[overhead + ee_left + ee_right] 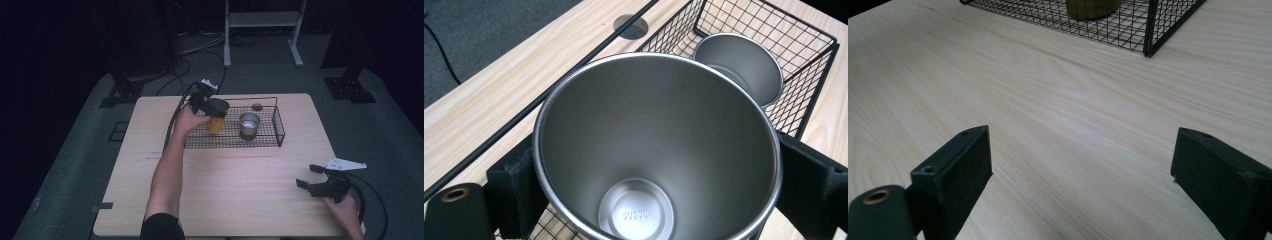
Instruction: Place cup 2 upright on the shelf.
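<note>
Left gripper view, steel cup (659,150), shiny, empty, clamped by left tool (654,190)

Black claws (311,176) – grey plate (345,164), black cables, dark sleeve (161,226).

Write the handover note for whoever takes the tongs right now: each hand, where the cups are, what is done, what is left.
Left tongs: shut on the orange-sided steel cup, one pad on each side of its rim, held upright over the left part of the black wire basket.
Right tongs: open, nothing between them, over the bare pale wooden table near its right front corner.
Second steel cup: stands upright in the basket, right of the held one.
Done: one cup is in the basket.
Left: probably to set the held cup down beside it and let go; whether its base touches the mesh cannot be told.
</note>
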Motion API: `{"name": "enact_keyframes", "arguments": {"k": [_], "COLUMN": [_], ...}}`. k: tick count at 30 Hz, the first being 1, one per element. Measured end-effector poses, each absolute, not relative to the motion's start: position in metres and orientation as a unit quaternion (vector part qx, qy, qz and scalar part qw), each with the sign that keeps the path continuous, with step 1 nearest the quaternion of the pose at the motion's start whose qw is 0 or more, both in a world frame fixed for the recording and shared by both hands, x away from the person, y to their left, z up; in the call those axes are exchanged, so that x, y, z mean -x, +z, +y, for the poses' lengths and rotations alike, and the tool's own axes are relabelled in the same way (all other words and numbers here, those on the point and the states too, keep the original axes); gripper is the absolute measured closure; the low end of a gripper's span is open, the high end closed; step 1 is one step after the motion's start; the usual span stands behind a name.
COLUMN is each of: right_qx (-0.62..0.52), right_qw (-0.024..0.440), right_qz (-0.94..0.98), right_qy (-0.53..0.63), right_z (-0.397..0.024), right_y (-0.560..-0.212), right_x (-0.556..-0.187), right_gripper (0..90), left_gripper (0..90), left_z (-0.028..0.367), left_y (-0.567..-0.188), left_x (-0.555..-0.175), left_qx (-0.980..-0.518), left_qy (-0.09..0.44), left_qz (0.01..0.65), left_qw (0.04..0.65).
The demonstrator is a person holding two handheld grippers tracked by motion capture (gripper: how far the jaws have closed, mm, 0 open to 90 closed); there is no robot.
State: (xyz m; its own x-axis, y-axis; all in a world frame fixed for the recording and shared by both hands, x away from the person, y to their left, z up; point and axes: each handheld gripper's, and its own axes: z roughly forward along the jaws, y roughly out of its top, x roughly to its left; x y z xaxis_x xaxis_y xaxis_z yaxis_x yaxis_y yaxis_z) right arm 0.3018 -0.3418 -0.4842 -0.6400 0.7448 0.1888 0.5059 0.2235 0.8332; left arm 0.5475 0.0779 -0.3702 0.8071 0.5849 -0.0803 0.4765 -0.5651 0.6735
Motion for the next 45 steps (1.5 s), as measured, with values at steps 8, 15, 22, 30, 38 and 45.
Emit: {"name": "enact_keyframes", "arguments": {"k": [8,15,22,30,38,45], "right_qx": [-0.405,-0.404,-0.404,-0.402,-0.399,-0.398], "right_qw": [0.125,0.126,0.126,0.126,0.128,0.126], "right_qz": [0.772,0.772,0.772,0.772,0.774,0.776], "right_qy": [0.474,0.475,0.474,0.476,0.475,0.473], "right_z": [-0.341,-0.342,-0.342,-0.342,-0.34,-0.338], "right_y": [-0.484,-0.484,-0.484,-0.483,-0.483,-0.483], "right_x": [-0.302,-0.302,-0.302,-0.301,-0.301,-0.301], "right_gripper": [8.5,8.5,8.5,8.5,8.5,8.5], "left_gripper": [9.0,9.0,9.0,9.0,9.0,9.0], "left_z": [0.076,0.076,0.074,0.07,0.073,0.078], "left_y": [-0.374,-0.378,-0.381,-0.388,-0.395,-0.4], "left_x": [-0.549,-0.551,-0.552,-0.553,-0.553,-0.551], "left_qx": [-0.883,-0.881,-0.882,-0.885,-0.884,-0.884], "left_qy": [0.077,0.076,0.077,0.076,0.076,0.075], "left_qz": [0.303,0.311,0.312,0.314,0.321,0.325], "left_qw": [0.351,0.347,0.345,0.336,0.332,0.327]}}
